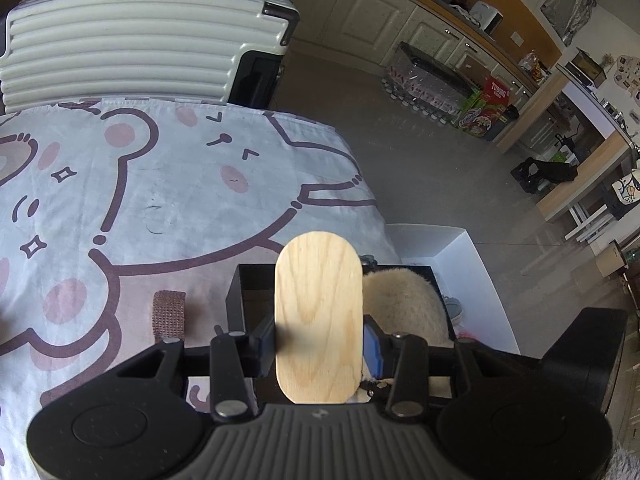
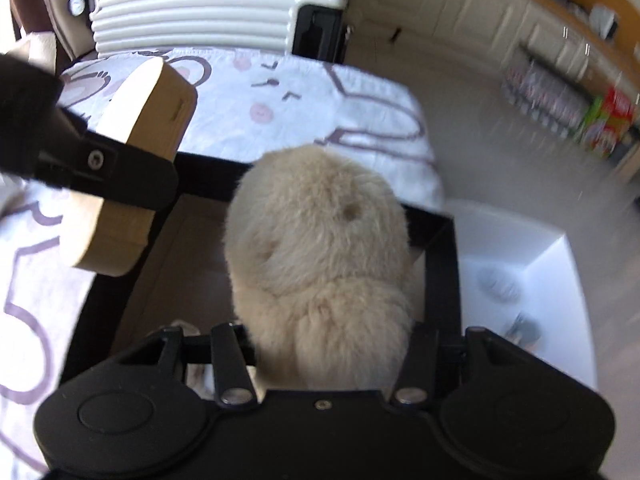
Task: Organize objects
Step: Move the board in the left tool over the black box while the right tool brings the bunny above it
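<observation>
Two views, two loaded grippers.

Left wrist view: left gripper (image 1: 319, 346) clamped across the width of a wooden box (image 1: 319, 316), an oval-ended light-wood piece standing upright between the jaws, blue pad (image 1: 371, 350) pressed to its right edge. Held above the left part of a black open-top bin (image 1: 240, 292) at the near right corner of a table under a bear-print cloth (image 1: 160, 184). Cream plush toy (image 1: 404, 304) visible just right of the wood, over the same bin. Brown woven strip (image 1: 169, 312) flat on the cloth, just left of the bin. White tray (image 1: 476, 268) beyond the table edge to the right, lower down. White ribbed suitcase (image 1: 132, 48) upright behind the table's far edge.

Right wrist view: right gripper (image 2: 332, 356) closed on the plush toy (image 2: 320, 252), fur bulging forward between the jaws; finger pads hidden by fur. Toy over the black bin (image 2: 440, 248), contact with the bin floor not discernible. Wooden box (image 2: 132, 148) at upper left, tilted, gripped by the left gripper (image 2: 108, 176), over the bin's left rim. White tray (image 2: 532, 240) to the right. Picture blurred.
</observation>
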